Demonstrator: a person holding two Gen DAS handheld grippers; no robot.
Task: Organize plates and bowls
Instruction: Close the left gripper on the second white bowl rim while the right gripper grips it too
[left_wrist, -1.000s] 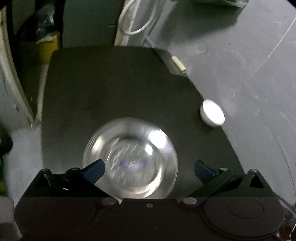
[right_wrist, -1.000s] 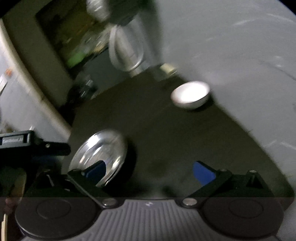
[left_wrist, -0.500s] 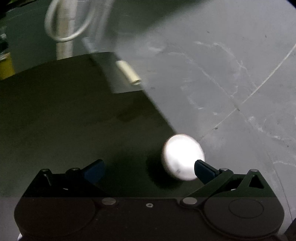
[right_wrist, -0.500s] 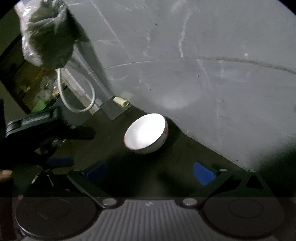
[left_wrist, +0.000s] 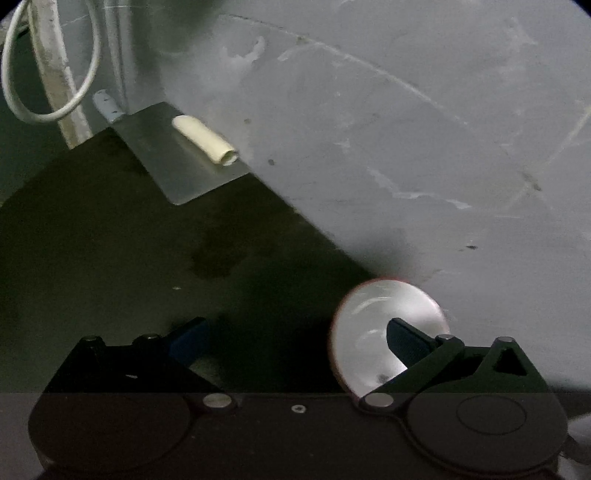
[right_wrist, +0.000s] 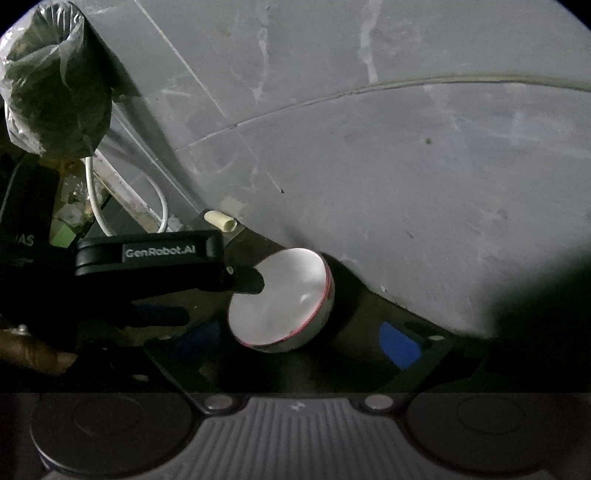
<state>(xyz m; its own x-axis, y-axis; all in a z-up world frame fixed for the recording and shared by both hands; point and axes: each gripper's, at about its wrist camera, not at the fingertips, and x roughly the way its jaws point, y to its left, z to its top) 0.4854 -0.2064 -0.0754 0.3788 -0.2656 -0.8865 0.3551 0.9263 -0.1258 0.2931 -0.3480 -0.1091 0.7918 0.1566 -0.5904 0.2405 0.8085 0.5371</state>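
A white bowl (right_wrist: 282, 299) with a red rim is being seen tipped on the dark table (left_wrist: 110, 258), at its edge by the grey floor (right_wrist: 406, 147), about 12 o'clock from the right gripper (right_wrist: 303, 339), whose jaws are closing with nothing pressed by the pads. The left gripper (left_wrist: 295, 334) is being held wide open, its right finger (left_wrist: 406, 341) over the bowl's inside, contact unclear. A cream tube (left_wrist: 205, 140) is lying at 11 o'clock of the bowl.

left gripper (left_wrist: 295, 332) now over white bowl (left_wrist: 373, 332), away from glass bowl | one finger inside rim | right gripper (right_wrist: 299, 339) closing, nothing between
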